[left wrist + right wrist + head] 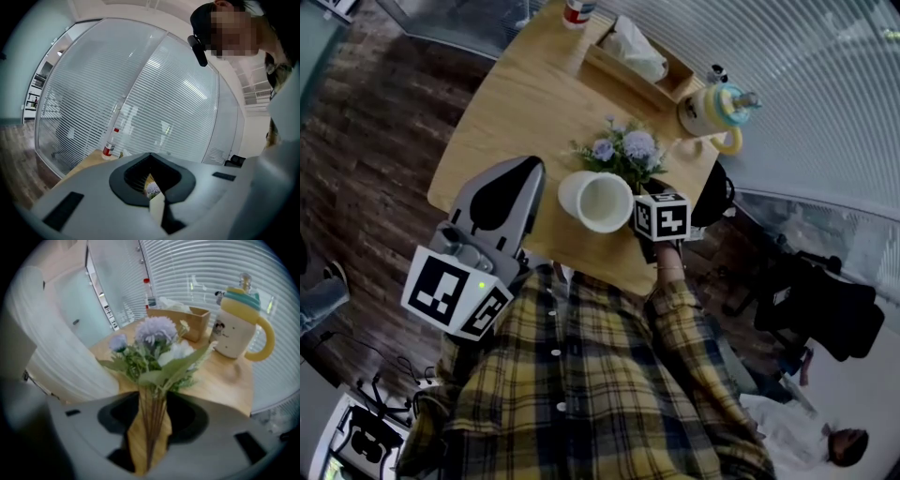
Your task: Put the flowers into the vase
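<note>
Flowers [155, 341] look light, soft and crushable to me. My right gripper [149, 441] has its jaws pinched low on the thin stems, just beside the vase [598, 201] on the desk [502, 108]. Left gripper [153, 190] jaws are together, holding nothing.

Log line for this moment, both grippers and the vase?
left gripper: shut, empty | right gripper: shut on flowers | vase: empty, on table

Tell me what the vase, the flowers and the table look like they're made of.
Vase: matte white, opaque, thick rim; ceramic or plastic, cannot tell which. Flowers: probably artificial, with fabric-like lilac petals, flat plastic-looking leaves and thin stiff brown stems. Table: light wood or wood veneer, faint grain, low sheen.
</note>
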The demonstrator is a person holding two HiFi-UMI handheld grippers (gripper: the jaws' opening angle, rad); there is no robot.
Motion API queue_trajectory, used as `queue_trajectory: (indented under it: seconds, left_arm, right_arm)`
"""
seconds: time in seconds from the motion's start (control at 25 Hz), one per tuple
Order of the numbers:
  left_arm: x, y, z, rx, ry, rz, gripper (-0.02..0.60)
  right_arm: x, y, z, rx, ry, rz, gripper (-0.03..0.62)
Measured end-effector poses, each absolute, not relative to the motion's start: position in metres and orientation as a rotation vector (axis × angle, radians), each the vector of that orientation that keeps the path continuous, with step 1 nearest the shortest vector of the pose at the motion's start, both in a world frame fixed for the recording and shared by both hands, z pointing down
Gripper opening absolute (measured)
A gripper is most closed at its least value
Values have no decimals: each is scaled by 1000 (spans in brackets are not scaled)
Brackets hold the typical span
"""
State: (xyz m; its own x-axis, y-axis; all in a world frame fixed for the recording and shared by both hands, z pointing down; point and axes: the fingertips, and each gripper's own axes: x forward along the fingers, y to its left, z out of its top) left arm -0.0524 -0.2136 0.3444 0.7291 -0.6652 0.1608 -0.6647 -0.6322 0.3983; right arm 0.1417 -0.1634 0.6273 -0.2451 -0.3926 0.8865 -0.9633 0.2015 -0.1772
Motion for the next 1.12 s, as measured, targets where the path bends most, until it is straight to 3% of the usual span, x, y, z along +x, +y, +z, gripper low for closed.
queue_trajectory:
  seconds: [0.36,1.12]
  left_arm:
    - [-55,-215,343,2497,-1016,-15,9]
    - [-47,-202,316,2532,-998,-78,9]
  right_arm:
    - [141,-159,632,1275,-1785,1077,51]
    - [147,-152,551,1442,-2016,1145,37]
